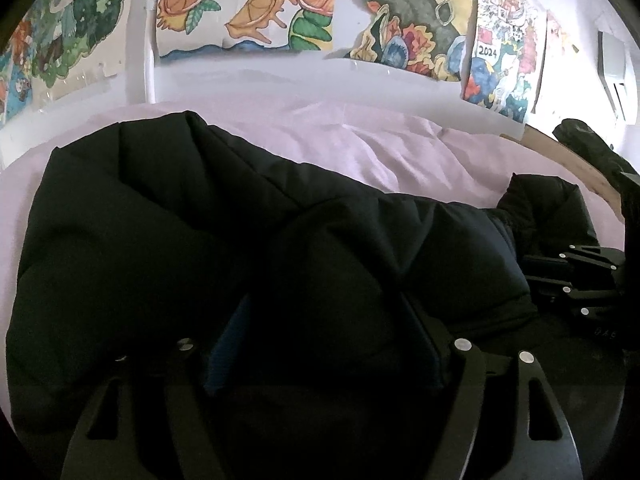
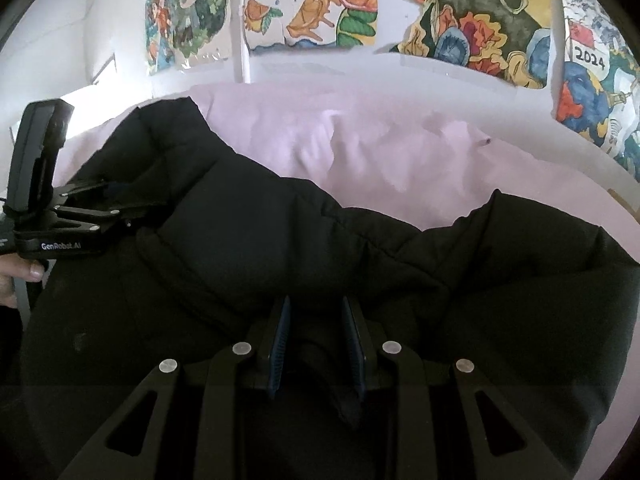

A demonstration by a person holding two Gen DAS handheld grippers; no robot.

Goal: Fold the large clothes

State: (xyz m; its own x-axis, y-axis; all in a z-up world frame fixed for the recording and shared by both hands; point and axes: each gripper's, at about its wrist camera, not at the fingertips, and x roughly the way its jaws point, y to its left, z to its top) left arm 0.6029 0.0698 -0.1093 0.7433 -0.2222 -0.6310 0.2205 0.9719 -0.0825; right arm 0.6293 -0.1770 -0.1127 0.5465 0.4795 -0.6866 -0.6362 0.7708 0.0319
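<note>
A black puffer jacket [image 1: 160,220] lies bunched on a pale pink bed sheet [image 1: 360,140]. My left gripper [image 1: 324,340] stands wide, its blue pads [image 1: 224,344] either side of a thick bulge of the jacket; the left pad's face shows bare. The right gripper [image 1: 568,280] sits at the jacket's right end. In the right wrist view, my right gripper [image 2: 316,340] is shut on a narrow fold of the jacket [image 2: 240,232]. The left gripper [image 2: 120,204] shows from the side at the jacket's left edge, held by a hand [image 2: 20,276].
Colourful posters [image 1: 248,12] cover the white wall behind the bed. Pink sheet [image 2: 380,148] stretches beyond the jacket toward the wall. A wooden bed edge [image 1: 560,156] and a wall air conditioner [image 1: 614,64] are at the right.
</note>
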